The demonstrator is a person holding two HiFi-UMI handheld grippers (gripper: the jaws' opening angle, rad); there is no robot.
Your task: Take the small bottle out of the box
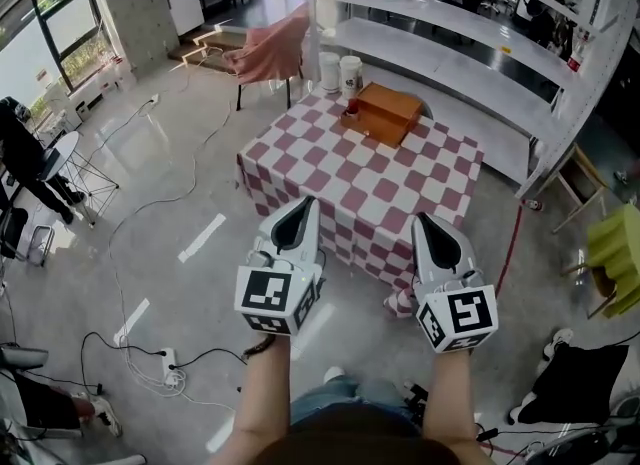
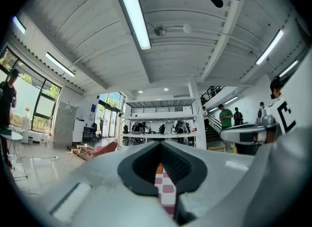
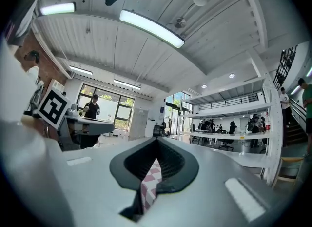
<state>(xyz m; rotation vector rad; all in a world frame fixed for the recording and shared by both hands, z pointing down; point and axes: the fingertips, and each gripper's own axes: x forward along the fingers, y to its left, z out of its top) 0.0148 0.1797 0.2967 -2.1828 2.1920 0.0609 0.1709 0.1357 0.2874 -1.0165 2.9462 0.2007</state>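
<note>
1. Left tool (image 1: 306,203) and right tool (image 1: 428,221): jaws closed, both empty, well apart from box.
2. Brown box (image 1: 383,111) sits on far side of checkered table (image 1: 400,193).
3. Small bottle (image 1: 352,108): tiny dark-red shape at box's left end; inside or beside, can't tell.

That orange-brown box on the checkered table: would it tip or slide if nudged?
The orange-brown box lies low and wide, so it probably won't tip. Its straight edges suggest it is stiff. The red-and-white checked tablecloth under it might bunch up rather than let it slide.
</note>
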